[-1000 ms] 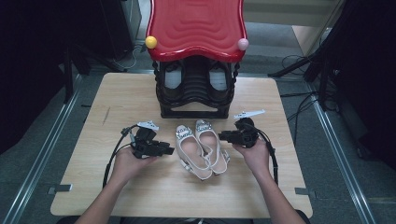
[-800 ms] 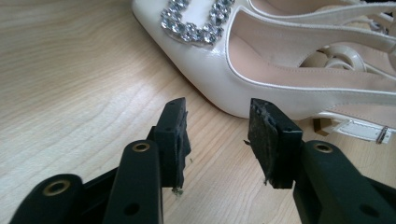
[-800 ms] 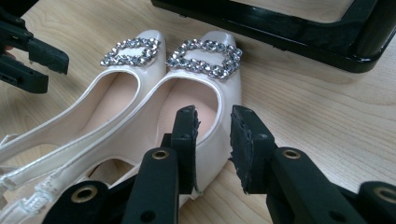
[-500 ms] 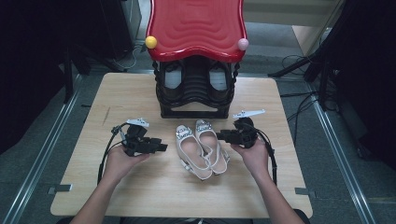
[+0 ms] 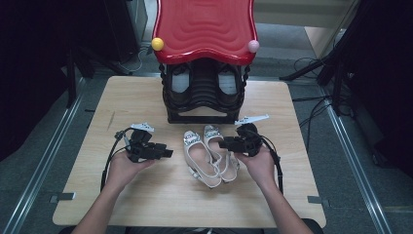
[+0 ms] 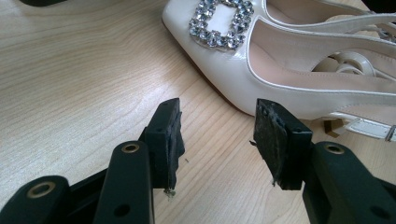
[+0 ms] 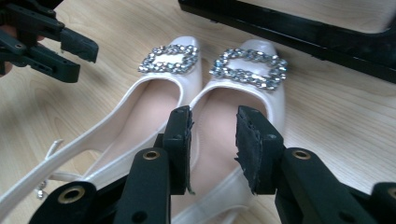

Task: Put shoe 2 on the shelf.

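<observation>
I'm hovering the right hand-held gripper (image 7: 212,121), jaws parted and empty, over the right shoe (image 5: 221,148) beside its mate on the worktop (image 5: 146,97), aiming to pinch its side wall squarely while the left hand-held gripper (image 6: 217,123) is waiting open alongside.

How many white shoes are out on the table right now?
2. The left white shoe and the right white shoe lie touching side by side in front of the shoe rack, whose dark shelves may hide others.
</observation>
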The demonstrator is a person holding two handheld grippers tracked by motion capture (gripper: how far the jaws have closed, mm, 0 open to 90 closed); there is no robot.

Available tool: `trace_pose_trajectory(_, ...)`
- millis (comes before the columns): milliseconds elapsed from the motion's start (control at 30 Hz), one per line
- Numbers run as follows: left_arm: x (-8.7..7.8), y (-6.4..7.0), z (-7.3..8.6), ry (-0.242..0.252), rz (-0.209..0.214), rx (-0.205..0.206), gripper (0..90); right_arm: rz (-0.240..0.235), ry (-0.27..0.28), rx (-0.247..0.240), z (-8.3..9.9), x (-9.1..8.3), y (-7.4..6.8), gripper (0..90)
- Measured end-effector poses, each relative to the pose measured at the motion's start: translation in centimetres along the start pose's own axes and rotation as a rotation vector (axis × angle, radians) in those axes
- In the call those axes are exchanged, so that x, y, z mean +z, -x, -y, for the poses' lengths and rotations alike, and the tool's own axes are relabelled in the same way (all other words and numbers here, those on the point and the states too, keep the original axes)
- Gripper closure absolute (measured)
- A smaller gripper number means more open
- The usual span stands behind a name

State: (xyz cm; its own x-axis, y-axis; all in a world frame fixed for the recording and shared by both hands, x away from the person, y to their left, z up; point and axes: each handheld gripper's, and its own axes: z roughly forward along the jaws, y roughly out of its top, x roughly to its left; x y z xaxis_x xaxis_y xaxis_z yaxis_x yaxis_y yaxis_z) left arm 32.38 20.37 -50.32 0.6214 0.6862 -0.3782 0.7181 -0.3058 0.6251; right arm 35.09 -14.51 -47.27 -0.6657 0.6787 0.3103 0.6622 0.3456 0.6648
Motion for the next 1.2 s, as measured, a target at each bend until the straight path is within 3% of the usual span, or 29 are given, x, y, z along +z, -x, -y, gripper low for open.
trace_pose_trajectory(167, 0.2, 0.1, -0.2, 0.0, -0.002, 0.003, 51.9, -0.012, -0.027, -0.016, -0.4, 0.5, -1.2, 66.7)
trace_pose_trajectory(433, 0.6, 0.3, -0.8, -0.002, 0.013, 0.017, 52.0, -0.007, -0.135, -0.053, -1.4, 2.2, -3.2, 64.9)
trace_pose_trajectory(567, 0.7, 0.3, -1.2, -0.001, 0.017, 0.024, 52.2, -0.012, -0.174, -0.048, -1.5, 2.9, -3.5, 63.7)
trace_pose_trajectory(700, 0.9, 0.2, -1.4, 0.01, 0.026, 0.028, 52.2, 0.018, -0.225, -0.055, -1.4, 3.5, -3.9, 62.8)
trace_pose_trajectory(1033, 1.1, 0.1, -1.8, -0.003, 0.02, 0.041, 52.4, 0.05, -0.308, -0.014, -1.4, 3.6, -3.8, 64.5)
trace_pose_trajectory(1133, 1.1, 0.1, -1.8, -0.005, 0.02, 0.041, 52.4, 0.056, -0.361, -0.008, -1.3, 4.2, -3.8, 65.2)
trace_pose_trajectory(1200, 1.0, 0.1, -1.8, -0.004, 0.019, 0.043, 52.5, 0.09, -0.375, -0.045, -1.1, 4.6, -4.1, 67.5)
